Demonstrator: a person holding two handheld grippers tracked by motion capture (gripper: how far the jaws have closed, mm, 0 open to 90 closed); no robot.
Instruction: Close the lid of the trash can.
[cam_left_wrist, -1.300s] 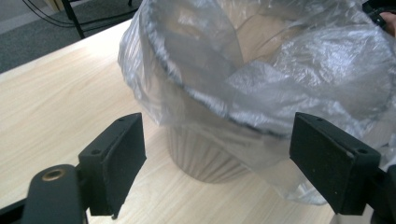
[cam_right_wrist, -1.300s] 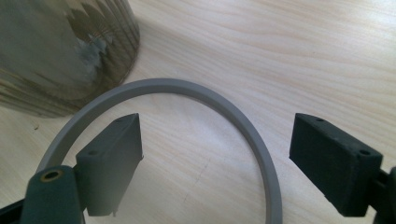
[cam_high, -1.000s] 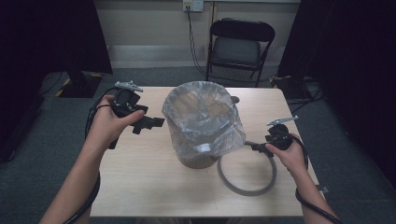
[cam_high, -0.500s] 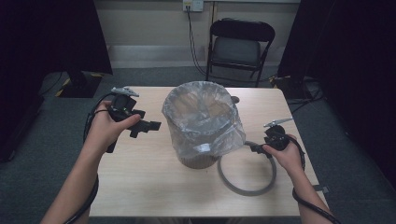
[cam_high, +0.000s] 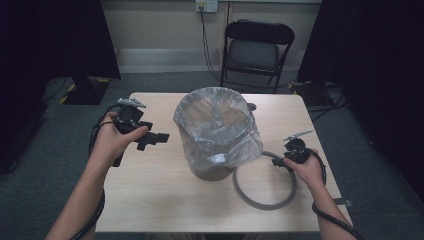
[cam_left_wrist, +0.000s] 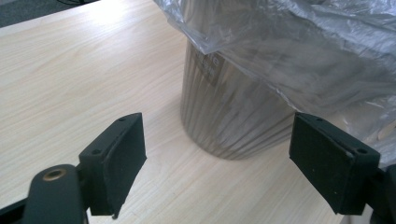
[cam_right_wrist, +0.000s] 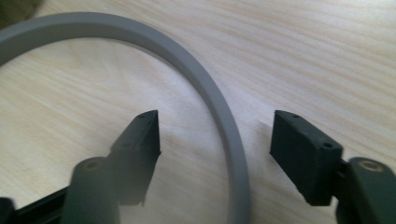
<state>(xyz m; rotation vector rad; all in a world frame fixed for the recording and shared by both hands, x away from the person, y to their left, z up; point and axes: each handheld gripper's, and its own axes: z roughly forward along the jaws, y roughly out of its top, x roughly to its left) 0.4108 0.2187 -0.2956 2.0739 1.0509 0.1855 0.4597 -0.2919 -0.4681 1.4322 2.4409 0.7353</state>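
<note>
A ribbed brown bin (cam_high: 212, 167) stands mid-table, lined with a clear plastic bag (cam_high: 217, 125) that drapes over its rim. A grey ring (cam_high: 264, 206) lies flat on the table just right of the bin. My left gripper (cam_high: 162, 136) hovers left of the bin, open and aimed at its lower wall (cam_left_wrist: 224, 116), with nothing between its pads; the bag (cam_left_wrist: 303, 51) hangs above. My right gripper (cam_high: 278, 162) is low at the ring's right side. Its jaws have just been closing and straddle the ring's band (cam_right_wrist: 205, 88) without touching it, so the right gripper (cam_right_wrist: 217, 123) is open.
The light wooden table (cam_high: 150, 200) has bare wood to the left and in front of the bin. A black folding chair (cam_high: 255, 50) stands behind the far edge. Cables trail from both grippers off the near edge.
Both hands have sunk a little toward the table. The right gripper has come down over the ring and its jaws have narrowed around the band.
</note>
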